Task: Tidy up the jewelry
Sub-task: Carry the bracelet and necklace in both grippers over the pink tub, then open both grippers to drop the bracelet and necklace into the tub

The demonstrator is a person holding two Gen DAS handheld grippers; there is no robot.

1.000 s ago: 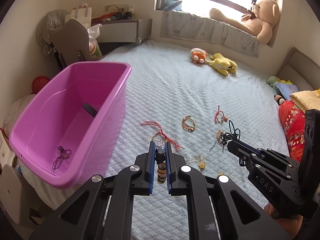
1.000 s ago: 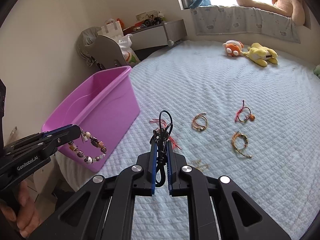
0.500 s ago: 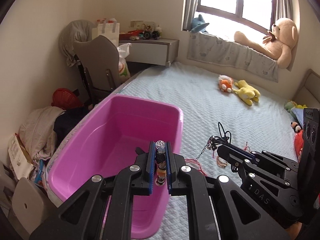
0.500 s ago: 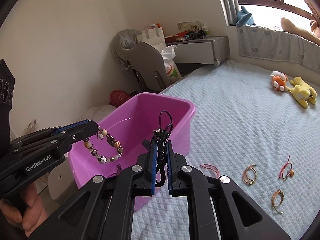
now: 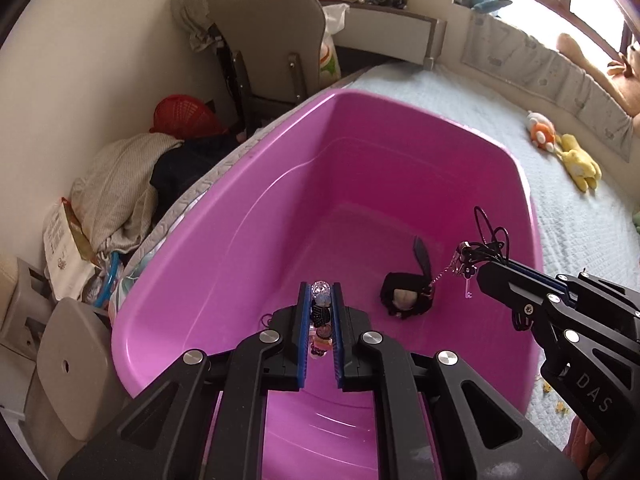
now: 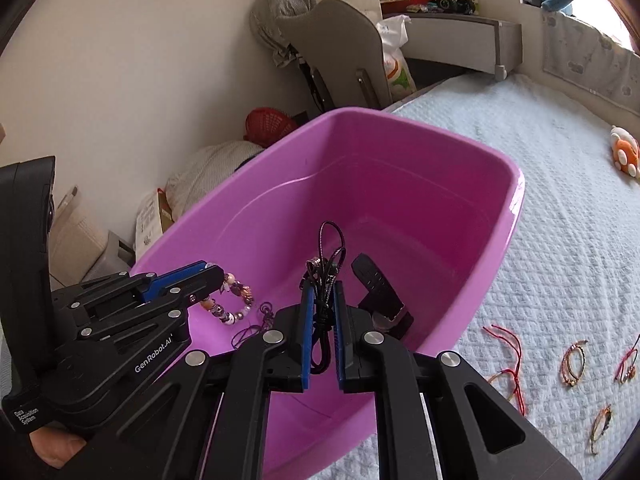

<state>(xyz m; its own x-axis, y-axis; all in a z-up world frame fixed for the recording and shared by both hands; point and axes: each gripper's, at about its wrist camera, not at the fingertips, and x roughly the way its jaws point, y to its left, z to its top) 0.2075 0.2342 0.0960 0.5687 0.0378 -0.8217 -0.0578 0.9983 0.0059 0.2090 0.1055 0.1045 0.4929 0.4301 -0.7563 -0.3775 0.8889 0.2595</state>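
Both tools hang above the pink tub (image 5: 400,168): left tool (image 5: 320,320) clamped on a bead bracelet (image 6: 234,300), right tool (image 6: 323,312) on a black cord necklace (image 6: 326,276).

Left gripper (image 5: 321,312) over the pink tub (image 5: 248,240), fingers (image 5: 306,320) clamped on a beaded bracelet (image 5: 321,320). Right gripper (image 5: 486,270) reaches in from the right, pinching a black cord necklace (image 5: 486,236); a thin chain with a small key charm (image 5: 468,290) dangles from it. Dark bundle, possibly a watch (image 5: 406,298), lies on the tub floor. Tub sits on the bed (image 5: 580,220).
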